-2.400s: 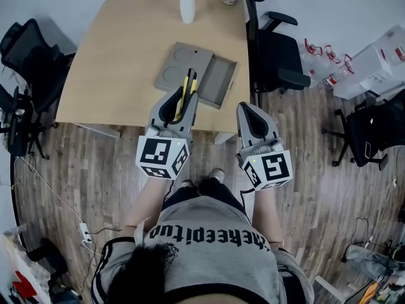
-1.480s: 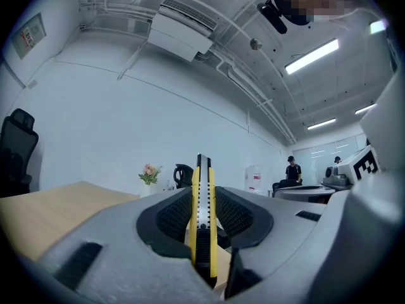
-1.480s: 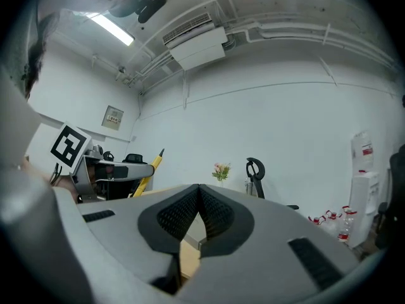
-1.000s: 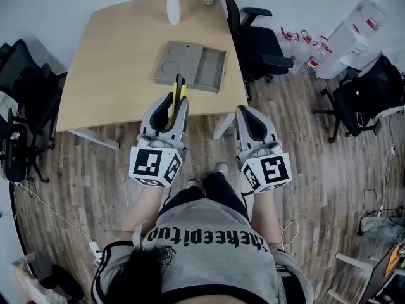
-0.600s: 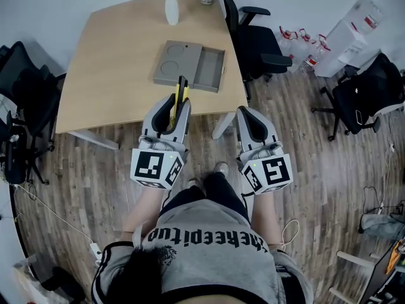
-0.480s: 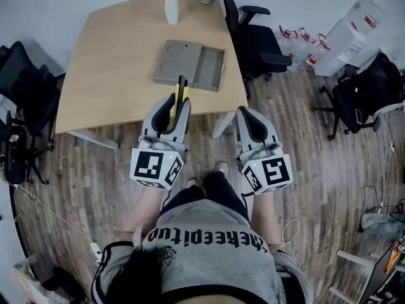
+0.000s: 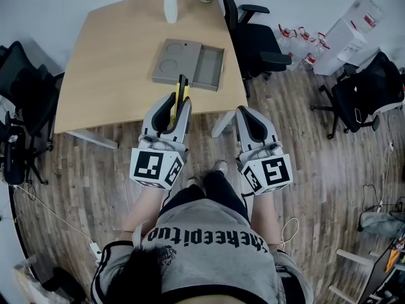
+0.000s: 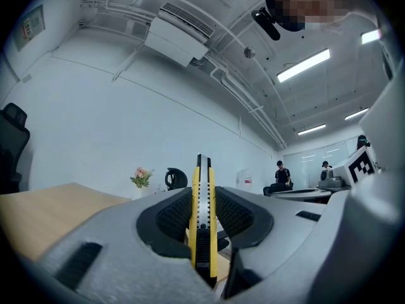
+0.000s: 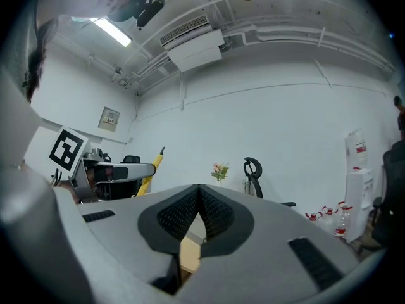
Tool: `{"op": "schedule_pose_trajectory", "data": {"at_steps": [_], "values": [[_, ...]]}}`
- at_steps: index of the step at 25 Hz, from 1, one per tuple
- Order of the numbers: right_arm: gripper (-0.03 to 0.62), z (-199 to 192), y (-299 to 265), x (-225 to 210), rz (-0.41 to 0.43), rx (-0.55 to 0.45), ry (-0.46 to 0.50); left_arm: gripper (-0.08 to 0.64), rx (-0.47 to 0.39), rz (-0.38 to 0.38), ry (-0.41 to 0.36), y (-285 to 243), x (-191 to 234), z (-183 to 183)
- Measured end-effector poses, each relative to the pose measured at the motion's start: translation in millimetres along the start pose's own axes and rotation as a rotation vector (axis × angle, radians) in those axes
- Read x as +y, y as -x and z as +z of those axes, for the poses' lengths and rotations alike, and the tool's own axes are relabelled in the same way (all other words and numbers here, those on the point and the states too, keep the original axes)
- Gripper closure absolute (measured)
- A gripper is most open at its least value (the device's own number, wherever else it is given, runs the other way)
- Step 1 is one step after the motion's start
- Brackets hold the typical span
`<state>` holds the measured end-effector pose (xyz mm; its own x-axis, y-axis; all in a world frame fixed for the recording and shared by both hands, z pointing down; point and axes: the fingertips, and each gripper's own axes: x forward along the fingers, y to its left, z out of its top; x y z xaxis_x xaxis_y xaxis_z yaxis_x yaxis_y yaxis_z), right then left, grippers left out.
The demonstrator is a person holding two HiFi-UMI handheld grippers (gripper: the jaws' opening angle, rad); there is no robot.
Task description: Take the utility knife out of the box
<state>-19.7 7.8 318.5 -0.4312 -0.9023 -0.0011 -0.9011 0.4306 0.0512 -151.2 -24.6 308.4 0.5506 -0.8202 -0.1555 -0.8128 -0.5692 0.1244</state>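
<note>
You stand at the near edge of a pale wooden tabletop (image 7: 120, 62) in an office with a plank floor (image 7: 82, 170). A black office chair (image 7: 262, 43) sits at the tabletop's right side and a white vase of pink flowers (image 7: 170, 8) at its far edge. Your left tongs (image 7: 177, 106) are clamped on the yellow-and-black utility knife (image 8: 202, 198). In the left gripper view the ribbed black pads press on its two flat sides, so the jaws stand apart only by the thickness of the handle. The knife stands on edge between them, with its tip reaching out past the jaw tips. In the head view the knife hangs over the near part of the tabletop, clear of the flat grey box (image 7: 188, 64), its tip showing just short of the box's near edge. Your right tongs (image 9: 199, 192) are closed with nothing between them, the two pads meeting at their tips. In the head view they sit beside the left pair, just off the tabletop's near edge and over the floor. The box lies open in the middle of the tabletop: on the left is a panel with two round recesses, and on the right a shallow rectangular tray showing its bare grey bottom.
</note>
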Motion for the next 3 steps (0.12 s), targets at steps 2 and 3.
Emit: {"op": "schedule_pose_trajectory", "data": {"at_steps": [2, 3], "values": [[0.586, 0.1, -0.8, 0.7, 0.001, 0.001, -0.001, 0.434, 0.0, 0.0, 0.0, -0.1, 0.2, 0.2], [0.586, 0.3, -1.3, 0.9, 0.002, 0.001, -0.001, 0.434, 0.0, 0.0, 0.0, -0.3, 0.3, 0.4]]}}
